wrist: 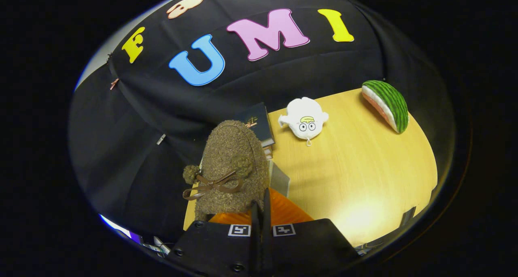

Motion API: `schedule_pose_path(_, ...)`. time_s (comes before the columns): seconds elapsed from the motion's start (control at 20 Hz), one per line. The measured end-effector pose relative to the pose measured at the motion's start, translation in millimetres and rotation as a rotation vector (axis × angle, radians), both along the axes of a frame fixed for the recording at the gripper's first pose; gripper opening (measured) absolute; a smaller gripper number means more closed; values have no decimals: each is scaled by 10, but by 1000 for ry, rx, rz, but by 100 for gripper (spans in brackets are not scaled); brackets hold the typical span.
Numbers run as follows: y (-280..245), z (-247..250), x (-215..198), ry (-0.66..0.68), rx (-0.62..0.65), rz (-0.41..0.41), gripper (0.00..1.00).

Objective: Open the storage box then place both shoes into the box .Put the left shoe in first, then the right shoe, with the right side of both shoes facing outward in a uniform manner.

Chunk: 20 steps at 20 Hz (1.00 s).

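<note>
The jaws are standing pressed together on what looks like the rear edge of a brown fuzzy shoe, and the shoe is hanging just ahead of them, lifted clear of the surface, its bow and pompoms facing the camera. Directly below the jaws and the shoe an orange ribbed panel is showing, probably part of the storage box, though too little of it is in view to be sure, or to tell whether it is open. Beyond the shoe a dark book is lying, with a white plush toy beside it and a watermelon-slice toy well apart to the right.

By my reading, the carrying step is under way: a shoe is being brought toward the box. Which shoe it is cannot be told. The next move is calling for lowering it into the box, turned so its right side is facing outward, before the jaws part.
</note>
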<state>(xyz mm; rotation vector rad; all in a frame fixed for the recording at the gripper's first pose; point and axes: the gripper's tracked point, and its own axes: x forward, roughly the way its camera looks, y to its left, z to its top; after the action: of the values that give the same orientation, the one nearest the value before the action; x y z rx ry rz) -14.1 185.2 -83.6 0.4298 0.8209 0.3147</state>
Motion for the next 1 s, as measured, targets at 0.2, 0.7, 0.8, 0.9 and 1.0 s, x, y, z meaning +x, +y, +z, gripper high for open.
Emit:
schedule_pose_path(0.2,279,-72,28,55,69,-65,5)
schedule_pose_path(0.7,593,-828,-58,161,-63,-114,6)
schedule_pose_path(0.8,618,-1000,-56,165,-107,-110,6)
schedule_pose_path(0.9,642,-1137,-87,193,-134,-106,6)
schedule_pose_path(1.0,671,-1188,-94,217,-122,-113,7)
